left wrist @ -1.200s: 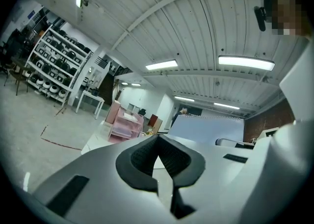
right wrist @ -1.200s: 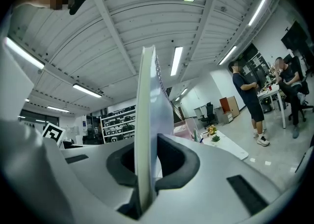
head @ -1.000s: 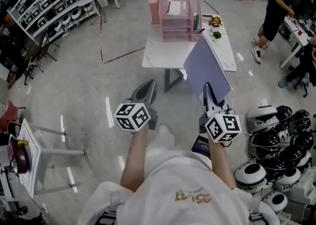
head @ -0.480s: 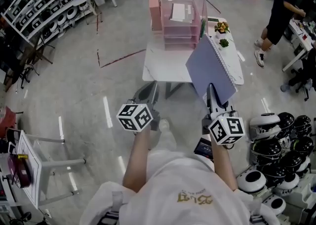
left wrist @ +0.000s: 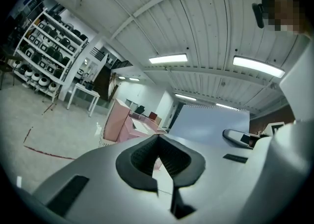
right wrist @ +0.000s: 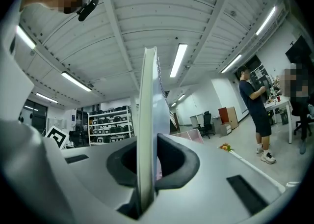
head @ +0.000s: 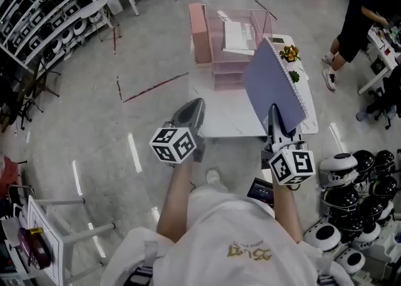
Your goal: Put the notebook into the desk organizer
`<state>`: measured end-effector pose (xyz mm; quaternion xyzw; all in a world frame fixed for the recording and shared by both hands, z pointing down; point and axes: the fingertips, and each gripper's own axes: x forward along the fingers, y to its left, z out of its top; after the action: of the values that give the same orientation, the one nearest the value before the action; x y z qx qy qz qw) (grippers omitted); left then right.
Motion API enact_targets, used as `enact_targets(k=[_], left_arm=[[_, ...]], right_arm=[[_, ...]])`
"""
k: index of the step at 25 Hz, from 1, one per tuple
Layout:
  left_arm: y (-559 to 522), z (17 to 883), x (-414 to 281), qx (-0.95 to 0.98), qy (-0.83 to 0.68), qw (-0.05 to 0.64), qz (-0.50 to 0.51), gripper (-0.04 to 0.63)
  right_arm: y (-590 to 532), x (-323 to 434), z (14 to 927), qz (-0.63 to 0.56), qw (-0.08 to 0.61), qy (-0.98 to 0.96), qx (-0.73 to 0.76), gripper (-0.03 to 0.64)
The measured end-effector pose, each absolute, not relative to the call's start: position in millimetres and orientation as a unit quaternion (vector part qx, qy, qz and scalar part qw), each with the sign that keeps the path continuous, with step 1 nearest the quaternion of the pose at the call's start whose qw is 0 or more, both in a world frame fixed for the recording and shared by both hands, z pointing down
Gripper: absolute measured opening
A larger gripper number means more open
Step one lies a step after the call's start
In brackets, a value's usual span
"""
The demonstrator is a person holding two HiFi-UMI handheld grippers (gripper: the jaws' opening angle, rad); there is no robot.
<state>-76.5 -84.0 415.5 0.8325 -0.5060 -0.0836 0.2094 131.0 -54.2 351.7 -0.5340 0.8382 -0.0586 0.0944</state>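
The white tabletop (head: pixel 229 114) stood ahead, with the pink desk organizer (head: pixel 229 49) at its far end. The lavender notebook (head: pixel 273 85) stood upright above the tabletop's right side, pinched in the jaws of the right gripper (head: pixel 274 114). The left gripper (head: pixel 197 105) held nothing, its jaws pressed together.

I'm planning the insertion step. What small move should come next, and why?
Probably carry the right gripper forward toward the pink desk organizer: it is shut on the notebook, held on edge, short of the organizer at the far end of the table.
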Motion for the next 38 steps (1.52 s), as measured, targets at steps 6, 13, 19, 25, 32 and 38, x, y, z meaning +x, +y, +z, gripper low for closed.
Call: enact_targets(k=[6,13,19,25,32,38], left_arm=[[-146.0,412.7,-96.8,0.846,-0.487,0.203,-0.078,0.017],[-193.9,412.4,-108.9,0.861,-0.461,0.202,-0.074,0.018],[-212.5,422.2,-110.7,0.861,-0.454,0.213,-0.079,0.018],[-223.9,427.7,-110.1,0.86,-0.454,0.219,-0.08,0.018],[-251.8,430.0,-120.1,0.854,-0.466,0.218,-0.081,0.017],[-273.3,431.0,-117.9,0.852,-0.471,0.217,-0.075,0.018]], right_arm=[[-110.8,106.6,342.7,-0.032,0.095,0.83,-0.548,0.04],[-156.8,85.5,336.8,0.008,0.074,0.819,-0.569,0.04],[-182.5,82.6,339.7,0.024,0.054,0.812,-0.58,0.04],[-199.8,76.7,338.8,0.073,0.009,0.809,-0.583,0.04],[-232.2,62.9,342.2,0.11,-0.024,0.811,-0.574,0.04],[-258.1,52.8,340.7,0.162,-0.068,0.809,-0.562,0.04]])
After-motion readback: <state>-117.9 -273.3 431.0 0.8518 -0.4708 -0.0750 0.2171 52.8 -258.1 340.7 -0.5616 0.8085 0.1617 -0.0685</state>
